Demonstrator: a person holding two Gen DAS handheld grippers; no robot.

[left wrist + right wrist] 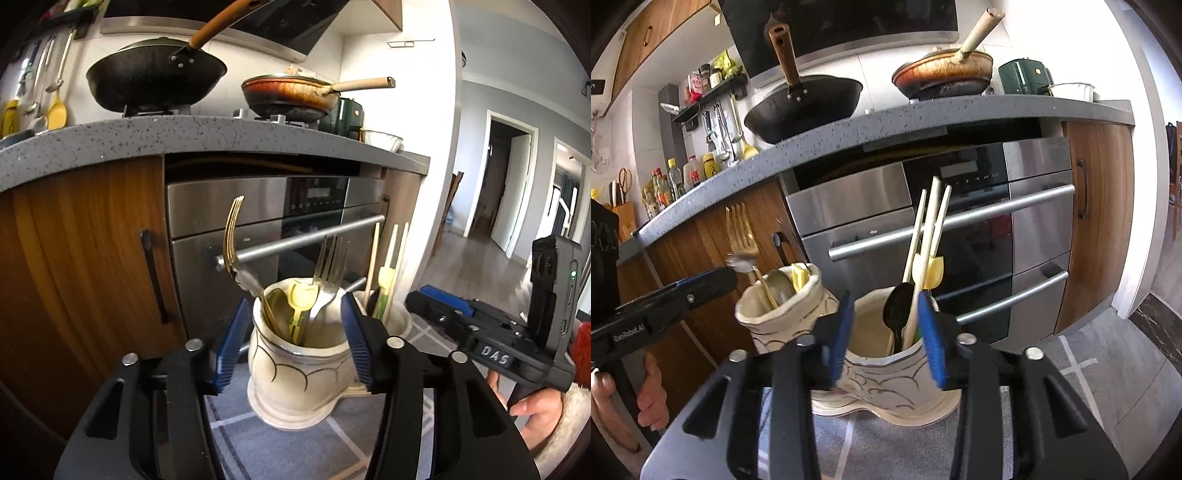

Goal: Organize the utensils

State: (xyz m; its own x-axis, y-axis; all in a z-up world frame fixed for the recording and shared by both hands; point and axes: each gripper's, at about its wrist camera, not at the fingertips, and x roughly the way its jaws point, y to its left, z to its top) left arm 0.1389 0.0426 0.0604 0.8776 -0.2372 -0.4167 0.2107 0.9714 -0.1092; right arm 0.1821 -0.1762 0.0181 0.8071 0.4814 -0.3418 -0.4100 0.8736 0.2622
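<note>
A cream double-pot ceramic utensil holder is held off the grey floor by both grippers. My left gripper [291,332] is shut on its left pot [295,373], which holds a gold fork [232,236], a silver fork [328,266] and a yellow-handled utensil [301,299]. My right gripper [886,332] is shut on the right pot [886,380], which holds cream chopsticks [932,225] and a black spoon [897,310]. Each pot also shows in the other view: the left pot [775,314] and the right pot [397,317].
A steel oven [277,229] with bar handles stands just behind, under a speckled grey counter [147,144] with a black wok [155,77] and a frying pan [291,94]. Wooden cabinet doors [81,258] flank it. Grey patterned floor [1108,387] lies below.
</note>
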